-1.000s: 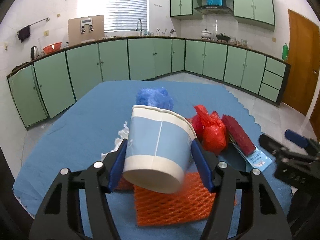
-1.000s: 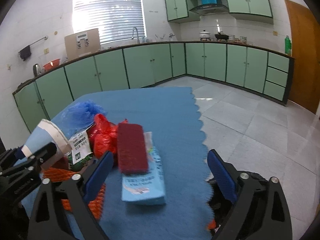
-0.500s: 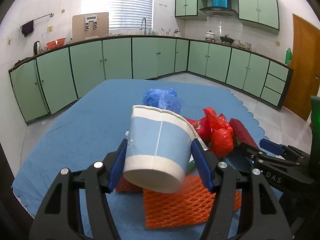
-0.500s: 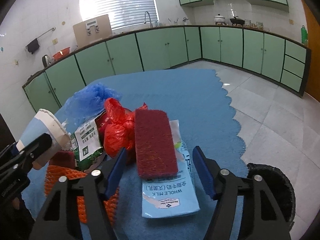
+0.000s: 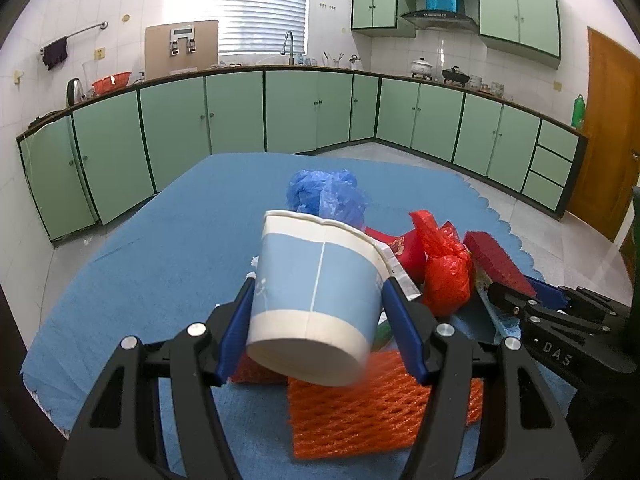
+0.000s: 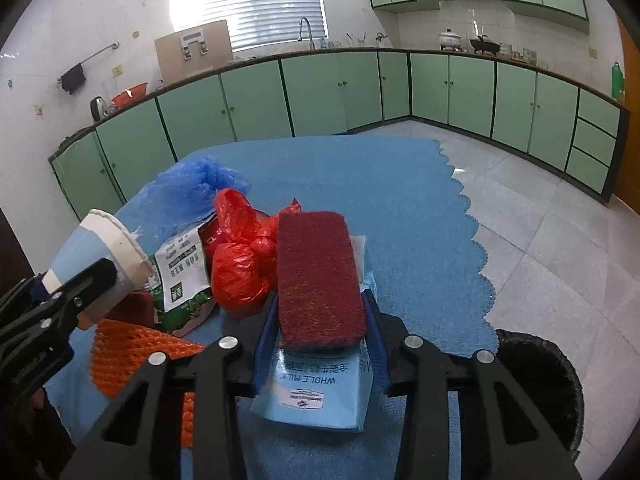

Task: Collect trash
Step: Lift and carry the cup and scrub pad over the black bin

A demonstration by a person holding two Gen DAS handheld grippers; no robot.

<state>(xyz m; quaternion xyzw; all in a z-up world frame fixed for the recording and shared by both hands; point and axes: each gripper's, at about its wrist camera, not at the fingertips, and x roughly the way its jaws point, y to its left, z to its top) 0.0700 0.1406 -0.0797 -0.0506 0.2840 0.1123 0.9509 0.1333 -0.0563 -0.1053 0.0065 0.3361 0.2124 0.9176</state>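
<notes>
1. The left tongs [image 5: 316, 316] are clamped on a blue-and-white paper cup [image 5: 316, 292], one blue pad on each side of its wall. The cup is lifted off the surface and tilted, its base toward the camera.
2. The right tongs [image 6: 320, 328] are closing around a dark red scouring pad [image 6: 318, 276]; both blue pads sit against its long sides.
3. The scouring pad lies on top of a light blue milk carton [image 6: 316, 392] printed "WHOLE MILK", which lies flat on the blue cloth-covered surface [image 6: 400, 200].
4. Just left of the scouring pad, touching it, sits a knotted red plastic bag [image 6: 240, 268].
5. Farther left of the scouring pad lies a white-and-green printed packet [image 6: 182, 276], and behind that a crumpled blue plastic bag [image 6: 192, 192].
6. An orange foam net [image 5: 380, 412] lies on the surface under the lifted cup, left of and nearer the camera than the scouring pad.
7. A black bin [image 6: 536, 384] stands on the floor, right of the scouring pad, past the edge of the surface.
</notes>
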